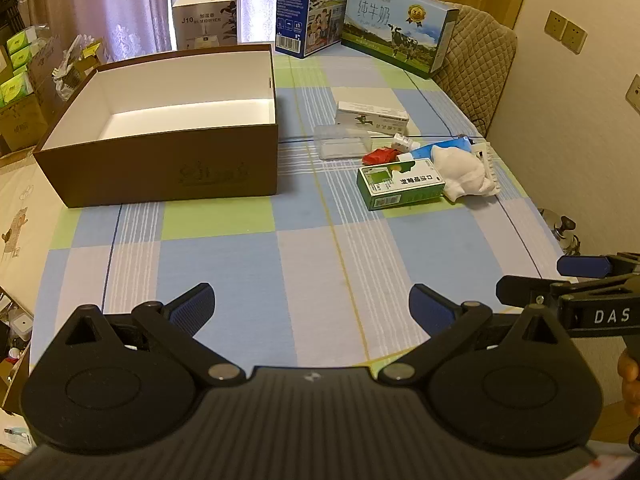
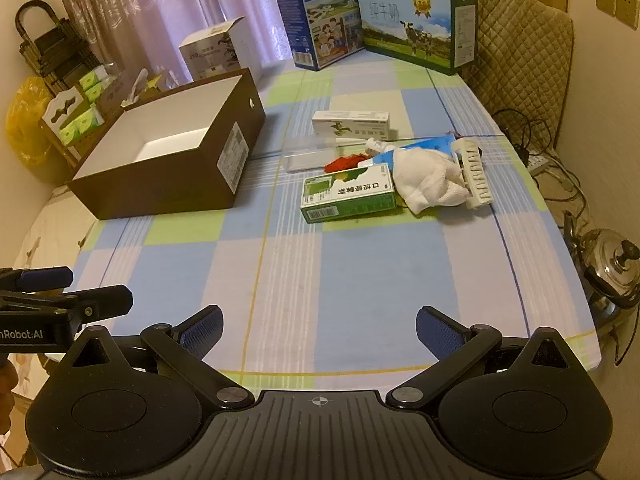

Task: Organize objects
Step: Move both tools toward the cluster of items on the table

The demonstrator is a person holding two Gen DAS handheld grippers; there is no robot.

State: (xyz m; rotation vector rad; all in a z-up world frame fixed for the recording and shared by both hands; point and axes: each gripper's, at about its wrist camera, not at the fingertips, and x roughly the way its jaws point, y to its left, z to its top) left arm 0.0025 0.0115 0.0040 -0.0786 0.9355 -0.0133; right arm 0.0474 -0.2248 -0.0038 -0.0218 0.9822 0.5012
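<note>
left tool (image 1: 312, 308) wide | right tool (image 2: 320, 330) wide | humidifier box (image 1: 206, 20) "J10"

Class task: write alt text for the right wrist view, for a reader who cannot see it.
An open right gripper hovers over a checked tablecloth, holding nothing. Ahead, an empty brown box stands left of a small pile: a green medicine carton, a white cloth and a white comb. The left gripper shows at the left edge.
</note>
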